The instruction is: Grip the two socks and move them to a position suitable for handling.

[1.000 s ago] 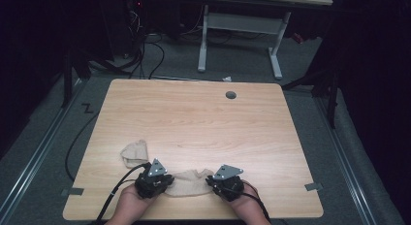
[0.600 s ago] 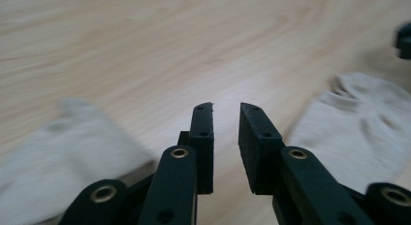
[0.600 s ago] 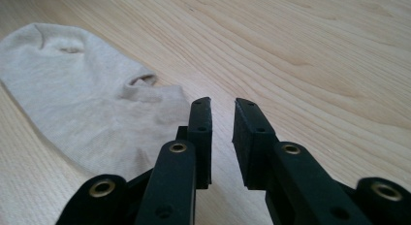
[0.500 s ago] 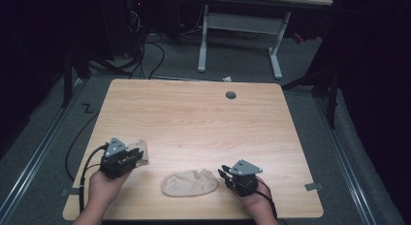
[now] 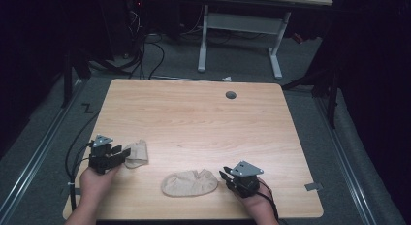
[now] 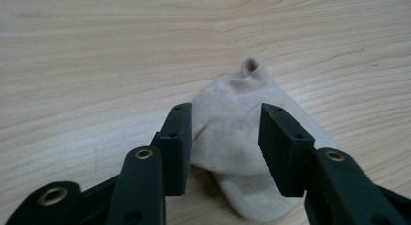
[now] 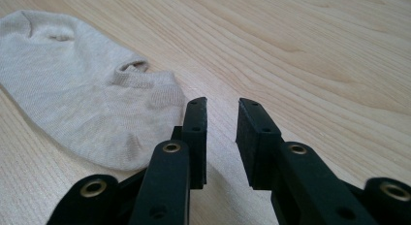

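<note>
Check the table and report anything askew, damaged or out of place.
Nothing looks damaged or spilled. Two beige socks lie apart on the table: the flat sock beside the right gripper, and the crumpled sock, bunched at one end, before the open left gripper.

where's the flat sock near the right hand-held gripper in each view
High view: flat sock lies low centre, just left of the right hand-held gripper.
Right gripper view: it lies upper left, beside the open jaws.
Left gripper view: a different, bunched sock lies there.
Shared landmark: the wooden table.
</note>
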